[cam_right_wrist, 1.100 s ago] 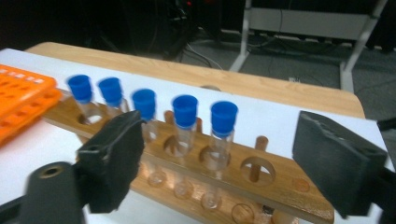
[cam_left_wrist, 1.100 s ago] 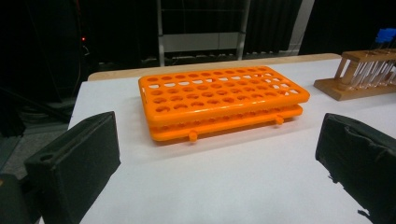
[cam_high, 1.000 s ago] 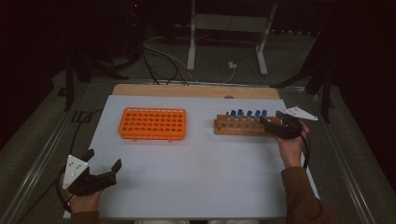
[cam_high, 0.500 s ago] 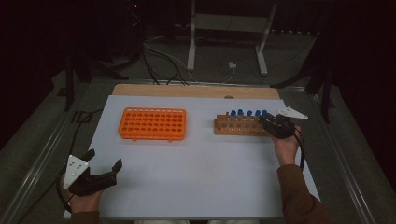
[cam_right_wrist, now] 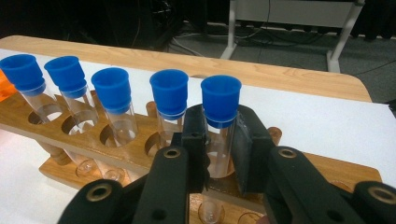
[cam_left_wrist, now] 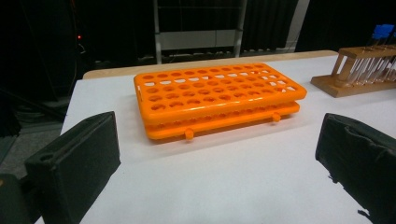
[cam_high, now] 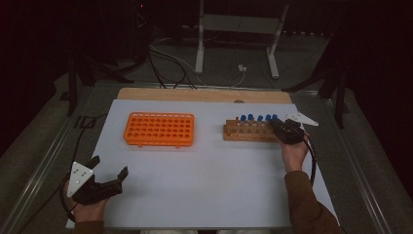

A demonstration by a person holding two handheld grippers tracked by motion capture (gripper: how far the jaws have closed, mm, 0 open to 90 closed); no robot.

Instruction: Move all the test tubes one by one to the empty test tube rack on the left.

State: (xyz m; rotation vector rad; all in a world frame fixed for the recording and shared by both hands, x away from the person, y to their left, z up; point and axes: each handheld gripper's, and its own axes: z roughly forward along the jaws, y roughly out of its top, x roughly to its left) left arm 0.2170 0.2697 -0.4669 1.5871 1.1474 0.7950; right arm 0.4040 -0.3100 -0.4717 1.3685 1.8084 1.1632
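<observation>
Glass tube (cam_right_wrist: 219, 140) with a blue cap, upright in the end hole of the wooden rack (cam_right_wrist: 116, 154), is clamped by the right gripper (cam_right_wrist: 219, 144), whose jaws have just closed. Five capped tubes stand there. One orange rack (cam_left_wrist: 217, 98) lies nearby. Left gripper (cam_high: 108, 169) jaws are apart.

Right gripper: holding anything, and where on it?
Yes. The right gripper has just closed on the end test tube in the wooden rack, fingers on the glass just below its blue cap.
</observation>
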